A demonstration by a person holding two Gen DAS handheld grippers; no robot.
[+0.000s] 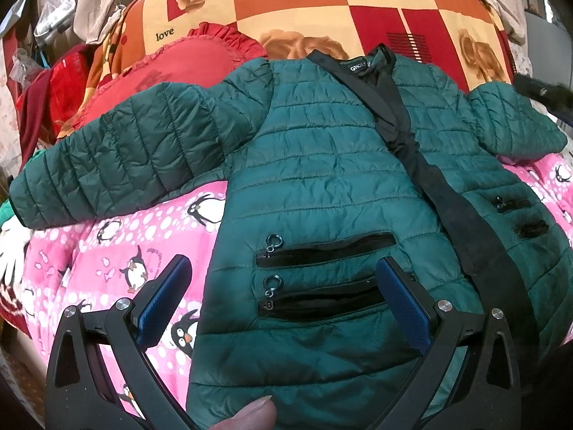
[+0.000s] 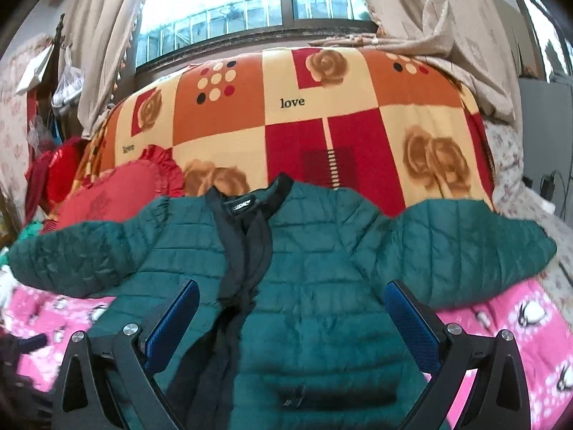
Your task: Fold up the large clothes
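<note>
Beyond both grippers, a bed filled the room, spread with a pink penguin-print blanket [image 1: 107, 251] and, farther off, an orange, red and cream checked blanket [image 2: 322, 125] with roses and the word "love". A green quilted jacket [image 1: 322, 179] lay flat ahead, sleeves out to either side, its black neck label too blurred to read. Two black zip pockets [image 1: 322, 272] sat between the left gripper [image 1: 283, 286] fingers. The right gripper [image 2: 292, 311] hung over the jacket. Both stood wide apart, holding nothing.
</note>
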